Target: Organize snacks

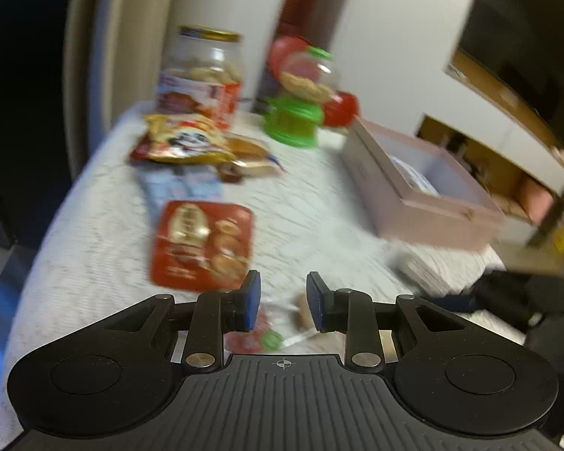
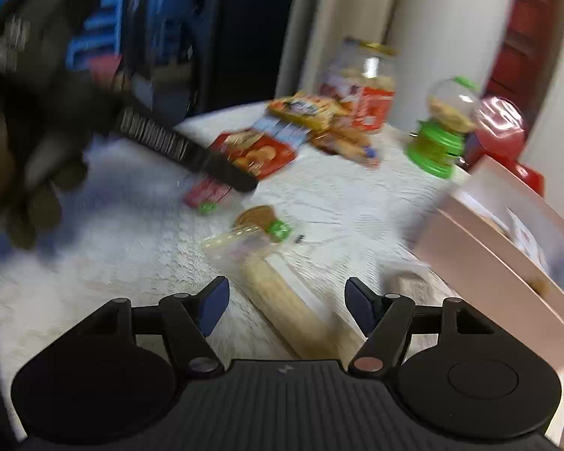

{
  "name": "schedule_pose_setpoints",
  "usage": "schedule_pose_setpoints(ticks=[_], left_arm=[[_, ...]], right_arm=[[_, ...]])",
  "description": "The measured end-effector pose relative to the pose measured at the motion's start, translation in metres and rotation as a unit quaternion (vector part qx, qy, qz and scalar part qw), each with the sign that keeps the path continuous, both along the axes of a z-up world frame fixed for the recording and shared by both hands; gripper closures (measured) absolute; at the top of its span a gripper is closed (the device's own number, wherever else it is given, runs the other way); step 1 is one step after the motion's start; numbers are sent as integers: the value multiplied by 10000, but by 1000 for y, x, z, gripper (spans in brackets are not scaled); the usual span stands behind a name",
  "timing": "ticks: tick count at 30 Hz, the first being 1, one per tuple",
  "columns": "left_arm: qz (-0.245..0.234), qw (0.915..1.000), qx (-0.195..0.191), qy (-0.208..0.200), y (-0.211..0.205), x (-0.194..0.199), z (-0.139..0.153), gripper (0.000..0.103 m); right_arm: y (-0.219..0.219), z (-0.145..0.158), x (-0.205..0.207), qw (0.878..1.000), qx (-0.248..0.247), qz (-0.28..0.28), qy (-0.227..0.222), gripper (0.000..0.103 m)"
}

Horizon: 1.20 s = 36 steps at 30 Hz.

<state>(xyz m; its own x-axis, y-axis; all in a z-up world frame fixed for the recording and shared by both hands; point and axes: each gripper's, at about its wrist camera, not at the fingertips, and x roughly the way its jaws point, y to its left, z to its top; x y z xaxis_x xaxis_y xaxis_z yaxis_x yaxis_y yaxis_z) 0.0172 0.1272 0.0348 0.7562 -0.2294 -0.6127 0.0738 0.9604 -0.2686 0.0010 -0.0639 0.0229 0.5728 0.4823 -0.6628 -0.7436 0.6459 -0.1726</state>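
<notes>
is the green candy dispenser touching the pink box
Apart. The left wrist view shows white cloth between the green dispenser and the pink box.

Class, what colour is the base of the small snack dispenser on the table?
Bright green base, clearest in the left wrist view.

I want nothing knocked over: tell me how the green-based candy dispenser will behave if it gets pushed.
The candy dispenser looks top-heavy: a clear globe sits on a narrower green base, so a high push may tip it. The white cloth beneath looks textured, so it would probably catch rather than slide. Its plastic build suggests it is light.
</notes>
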Motion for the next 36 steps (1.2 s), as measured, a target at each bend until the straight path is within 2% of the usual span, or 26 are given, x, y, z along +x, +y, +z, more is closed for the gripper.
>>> schedule_pose_setpoints(ticks=[1, 2, 3, 6, 8, 9, 11, 15, 17, 22, 26, 30, 33, 35, 36], left_arm=[[26, 9999, -88, -83, 4, -1, 0, 71], [36, 9996, -197, -217, 7, -5, -1, 71], [40, 9989, -300, -346, 8, -10, -3, 71], [20, 9964, -628, -577, 10, -24, -14, 71], [39, 9960, -678, -584, 9, -27, -23, 72], [62, 9964, -658, -537, 9, -28, -28, 73], [156, 9959, -793, -399, 15, -27, -31, 75], [159, 9953, -901, -314, 21, -28, -36, 80], [86, 9965, -771, -313, 19, -33, -36, 80], [10, 9988, -377, -316, 19, -46, -34, 82], [131, 9986, -465, -214, 31, -52, -34, 82], [84, 9991, -407, -97, 26, -51, -24, 80], [-98, 9987, -475, 126, 12, -44, -19, 80], [-195, 9995, -239, 107, 0, -42, -14, 80], [-291, 9996, -37, -27, -5, -41, -10, 80]], right_arm=[[4, 0, 4, 10000, 32, 25, 49, 41], [4, 3, 7, 9997, 115, 49, 205, 57], [2, 7, 11, 9991, 173, 51, 374, 62], [-23, 19, 10, 9974, 612, -60, 382, 66], [-45, 21, 10, 9957, 832, -317, 259, 62], [-57, 19, 11, 9941, 961, -452, 224, 50], [-73, 12, 15, 9905, 1129, -736, 275, 39], [-98, -6, 22, 9803, 1315, -1342, 610, 39], [-108, -5, 15, 9762, 1482, -1512, 480, 39], [-113, -7, -6, 9811, 1217, -1485, 263, 39], [-126, -5, -10, 9789, 1248, -1567, 404, 35], [-120, 4, 3, 9793, 1222, -1496, 604, 35], [-98, 15, 20, 9856, 891, -1320, 574, 35], [-85, 20, 34, 9841, 888, -1403, 636, 35], [-81, 23, 37, 9836, 1008, -1305, 729, 35]])
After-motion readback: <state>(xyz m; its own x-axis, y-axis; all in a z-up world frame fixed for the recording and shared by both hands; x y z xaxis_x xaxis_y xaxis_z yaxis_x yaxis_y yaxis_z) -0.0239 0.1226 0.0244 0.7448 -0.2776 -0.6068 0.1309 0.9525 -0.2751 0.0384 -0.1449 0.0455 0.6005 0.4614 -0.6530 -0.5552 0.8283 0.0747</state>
